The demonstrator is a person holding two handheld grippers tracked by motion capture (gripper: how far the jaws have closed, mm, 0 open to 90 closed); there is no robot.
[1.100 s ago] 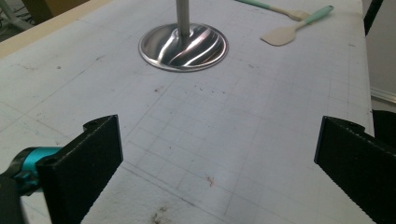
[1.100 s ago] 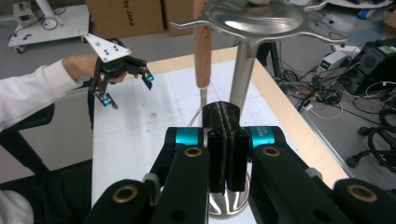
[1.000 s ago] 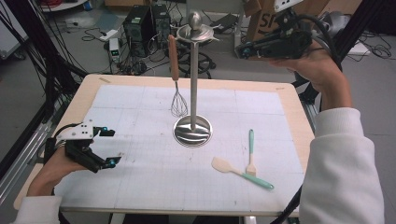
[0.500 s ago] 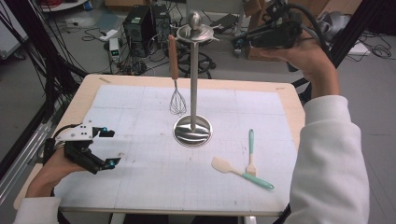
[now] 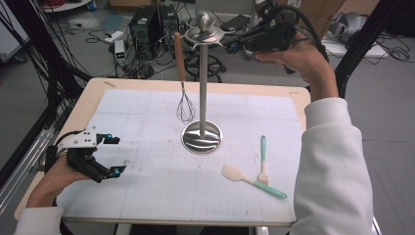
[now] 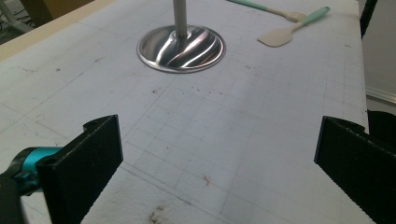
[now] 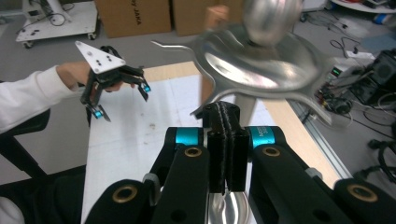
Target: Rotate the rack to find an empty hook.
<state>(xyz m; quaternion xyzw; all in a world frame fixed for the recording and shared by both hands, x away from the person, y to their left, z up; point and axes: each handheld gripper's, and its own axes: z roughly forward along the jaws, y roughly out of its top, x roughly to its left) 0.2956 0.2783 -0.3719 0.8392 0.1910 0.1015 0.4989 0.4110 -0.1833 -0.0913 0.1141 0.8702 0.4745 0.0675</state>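
The left gripper (image 5: 115, 154) rests low over the mat (image 5: 147, 196) at the table's left edge, jaws wide apart and empty. The whisk (image 5: 185, 104) hangs from a hook, just left of the pole.

The stand (image 5: 202, 88) sits mid-table: a steel pole on a dished base (image 5: 201, 138), with a hooked crown (image 5: 204, 33) on top. It looks rigid, smooth and slippery, and probably bottom-heavy. A push high up could still tip it or swing the whisk. The thin, flat hooks seem the best purchase for a narrow pinch; the pole is the steadier hold.

A spatula (image 5: 240, 176) and fork (image 5: 263, 161) lie crossed to the base's right.

The right gripper (image 5: 230, 46) is level with the crown, jaws pressed together. One hook tip (image 7: 201, 111) meets their ends, but I cannot tell if it is pinched.

A second ago that gripper was well to the crown's right; it has now slid left up to it. The left gripper has stayed put.
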